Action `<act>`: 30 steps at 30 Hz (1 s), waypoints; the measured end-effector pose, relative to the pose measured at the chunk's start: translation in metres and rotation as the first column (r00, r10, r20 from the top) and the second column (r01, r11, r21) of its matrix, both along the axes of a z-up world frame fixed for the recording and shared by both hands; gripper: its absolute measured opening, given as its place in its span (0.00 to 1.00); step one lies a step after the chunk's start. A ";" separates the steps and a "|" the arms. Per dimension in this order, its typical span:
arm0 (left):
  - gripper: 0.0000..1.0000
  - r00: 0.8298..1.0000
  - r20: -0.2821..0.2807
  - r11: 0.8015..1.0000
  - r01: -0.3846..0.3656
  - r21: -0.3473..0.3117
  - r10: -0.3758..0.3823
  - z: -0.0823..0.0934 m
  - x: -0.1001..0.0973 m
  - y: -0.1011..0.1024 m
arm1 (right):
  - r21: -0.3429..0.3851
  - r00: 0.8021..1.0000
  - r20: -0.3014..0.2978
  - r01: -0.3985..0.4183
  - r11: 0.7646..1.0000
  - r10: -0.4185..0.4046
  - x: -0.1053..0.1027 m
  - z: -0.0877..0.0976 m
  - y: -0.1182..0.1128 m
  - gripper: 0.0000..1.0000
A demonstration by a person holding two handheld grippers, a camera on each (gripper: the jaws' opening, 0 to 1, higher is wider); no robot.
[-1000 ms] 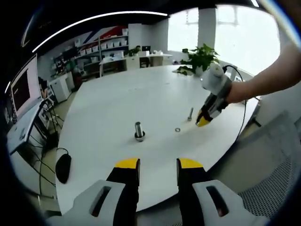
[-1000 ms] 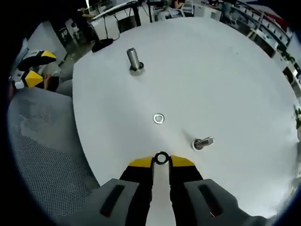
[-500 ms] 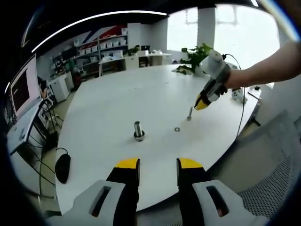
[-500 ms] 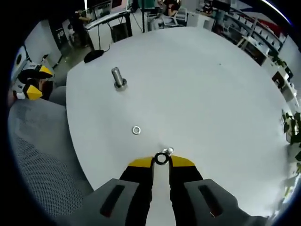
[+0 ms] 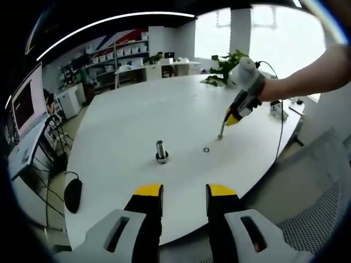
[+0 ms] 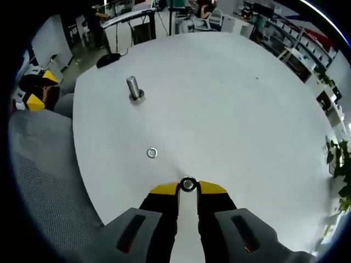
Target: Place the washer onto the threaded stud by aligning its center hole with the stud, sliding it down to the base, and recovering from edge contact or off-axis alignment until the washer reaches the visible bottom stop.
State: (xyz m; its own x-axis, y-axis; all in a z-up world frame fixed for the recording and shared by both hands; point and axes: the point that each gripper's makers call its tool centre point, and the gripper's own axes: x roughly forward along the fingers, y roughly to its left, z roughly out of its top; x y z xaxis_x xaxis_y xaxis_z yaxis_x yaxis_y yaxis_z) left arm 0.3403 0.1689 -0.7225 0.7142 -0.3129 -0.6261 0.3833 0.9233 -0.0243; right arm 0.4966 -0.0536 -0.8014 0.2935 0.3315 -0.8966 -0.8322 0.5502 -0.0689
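Two studs (image 5: pixel 161 151) (image 5: pixel 221 131) – two washers (image 6: pixel 152 153) (image 6: pixel 188 184) – one mouse (image 5: pixel 73 194).

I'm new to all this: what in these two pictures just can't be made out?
- Right gripper view: the washer held in the right gripper covers whatever lies under it, so alignment cannot be judged.
- Left gripper view: the bolt below that gripper is too small to show its threads.
- Right gripper view: the small ring on the table is too small to tell washer from nut.

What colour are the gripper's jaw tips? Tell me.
Yellow tips on black jaws, clearest on the left gripper in the left gripper view.
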 end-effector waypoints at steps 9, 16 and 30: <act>0.29 1.000 -0.003 1.000 0.005 0.000 -0.005 -0.001 0.000 -0.001 | -0.017 1.000 -0.017 -0.002 1.000 0.002 0.003 -0.006 0.001 0.14; 0.29 1.000 -0.006 1.000 0.006 0.000 -0.006 -0.001 0.000 -0.001 | -0.035 0.999 -0.030 -0.012 0.999 0.011 0.004 -0.014 -0.001 0.14; 0.29 1.000 -0.017 1.000 0.017 -0.001 -0.017 -0.003 -0.002 -0.003 | -0.034 0.996 -0.092 0.018 0.999 -0.021 -0.003 -0.043 0.007 0.14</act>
